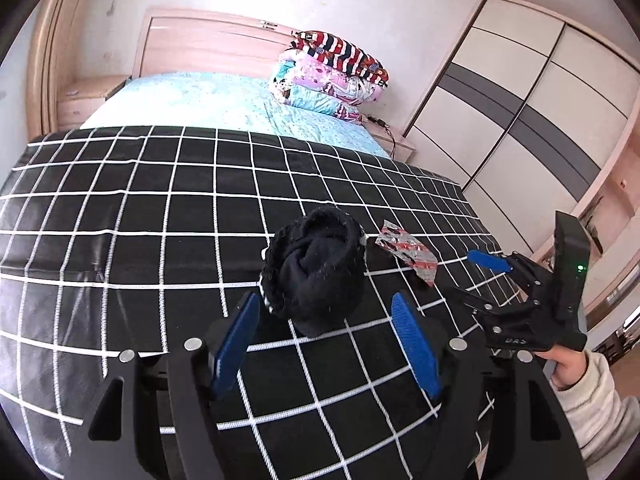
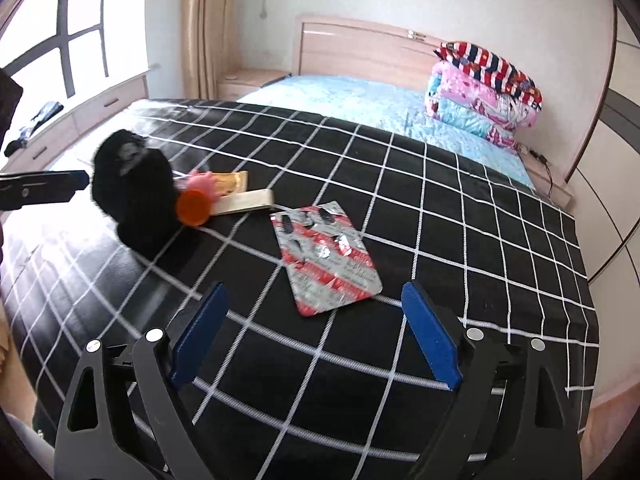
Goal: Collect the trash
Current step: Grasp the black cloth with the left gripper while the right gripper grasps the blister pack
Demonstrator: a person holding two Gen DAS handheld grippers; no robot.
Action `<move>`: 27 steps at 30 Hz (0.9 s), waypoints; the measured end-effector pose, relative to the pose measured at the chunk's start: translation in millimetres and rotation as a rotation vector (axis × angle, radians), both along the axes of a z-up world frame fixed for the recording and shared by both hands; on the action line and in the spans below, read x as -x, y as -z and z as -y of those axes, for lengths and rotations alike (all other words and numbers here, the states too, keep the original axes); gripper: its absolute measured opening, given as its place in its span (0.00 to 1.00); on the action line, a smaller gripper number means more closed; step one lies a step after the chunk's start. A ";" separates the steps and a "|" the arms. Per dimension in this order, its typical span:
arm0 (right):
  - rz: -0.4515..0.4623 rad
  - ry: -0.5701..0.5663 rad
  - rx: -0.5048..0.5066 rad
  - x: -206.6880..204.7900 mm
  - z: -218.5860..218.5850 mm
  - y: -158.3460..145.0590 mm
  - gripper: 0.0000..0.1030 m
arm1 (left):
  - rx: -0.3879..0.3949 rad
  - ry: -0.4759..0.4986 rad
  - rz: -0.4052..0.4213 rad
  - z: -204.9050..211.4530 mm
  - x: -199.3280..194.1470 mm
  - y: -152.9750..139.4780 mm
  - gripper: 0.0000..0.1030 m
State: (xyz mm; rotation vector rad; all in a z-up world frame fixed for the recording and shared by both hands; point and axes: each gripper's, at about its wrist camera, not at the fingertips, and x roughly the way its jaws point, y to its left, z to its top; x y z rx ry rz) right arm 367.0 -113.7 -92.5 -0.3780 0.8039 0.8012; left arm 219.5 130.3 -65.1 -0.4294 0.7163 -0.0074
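Both claws stand spread with nothing between their blue fingers: the left claw (image 1: 324, 312) hovers just before a black knit hat (image 1: 314, 268) on the checked cloth (image 1: 140, 220) over the bed, the right claw (image 2: 316, 328) just short of a red and silver pill pack (image 2: 326, 256). Beside the hat lie an orange cap (image 2: 193, 208), a pink toy (image 2: 203, 181) and a cream box (image 2: 246, 202)

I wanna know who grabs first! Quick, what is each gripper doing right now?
Left gripper: open, holding nothing, the black knit hat just ahead.
Right gripper: open, holding nothing, near the red and silver pill pack.
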 end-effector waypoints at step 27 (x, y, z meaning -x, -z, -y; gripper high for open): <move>-0.089 0.007 0.013 -39.7 -12.3 28.8 0.60 | 0.050 0.033 -0.014 -4.6 -22.1 21.3 0.25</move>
